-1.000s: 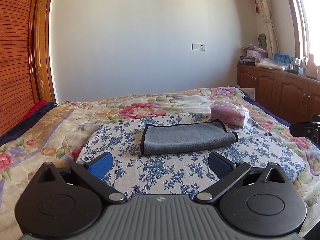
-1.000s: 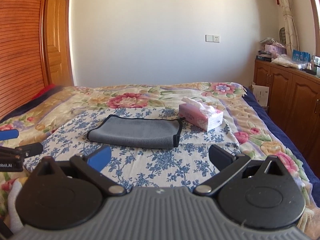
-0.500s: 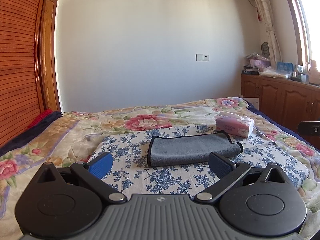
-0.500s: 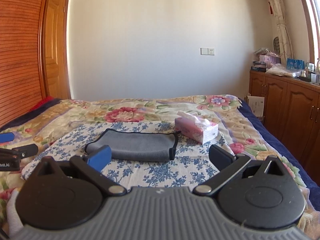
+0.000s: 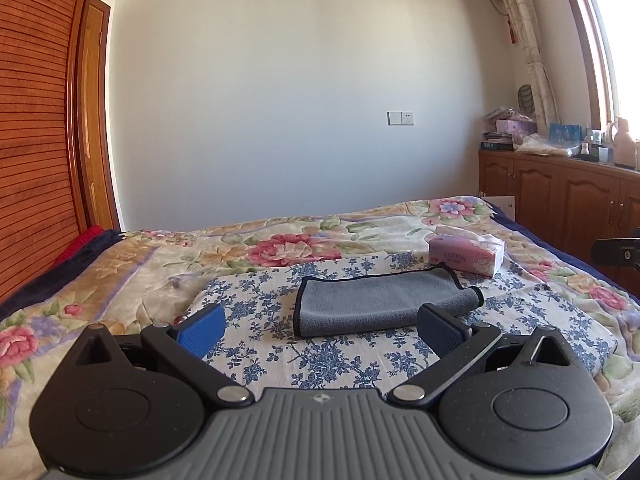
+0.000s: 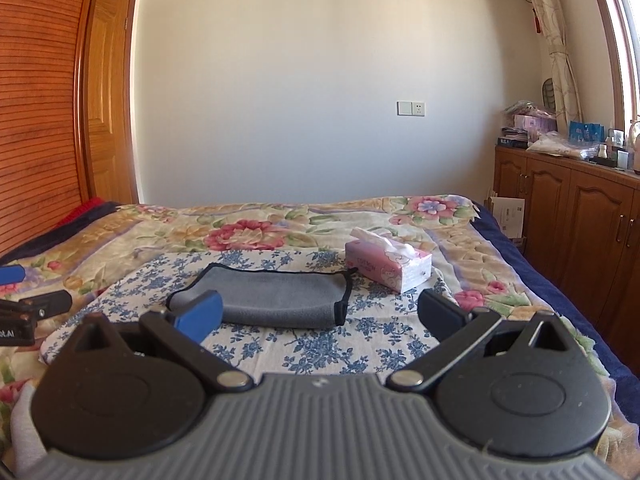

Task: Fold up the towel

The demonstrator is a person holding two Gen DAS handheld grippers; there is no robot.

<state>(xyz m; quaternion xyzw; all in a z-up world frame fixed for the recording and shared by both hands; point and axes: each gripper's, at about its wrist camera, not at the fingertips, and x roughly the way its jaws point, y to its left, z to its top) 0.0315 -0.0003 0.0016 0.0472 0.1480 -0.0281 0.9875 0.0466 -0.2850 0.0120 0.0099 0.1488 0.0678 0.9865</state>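
Note:
A grey towel (image 5: 380,300) with a black edge lies folded on a blue-flowered white cloth (image 5: 280,344) on the bed; it also shows in the right wrist view (image 6: 276,294). My left gripper (image 5: 320,330) is open and empty, held back from the towel's near edge. My right gripper (image 6: 318,316) is open and empty, also short of the towel. The left gripper's fingers (image 6: 36,304) show at the left edge of the right wrist view.
A pink tissue box (image 5: 466,256) stands just beyond the towel's right end, also in the right wrist view (image 6: 388,266). A floral bedspread (image 5: 140,264) covers the bed. Wooden cabinets (image 6: 568,216) line the right wall; a wooden wardrobe (image 5: 36,140) stands on the left.
Both grippers have tilted up and drawn back a little, so the towel sits lower and smaller in both views. The towel has not moved. Both grippers stay open.

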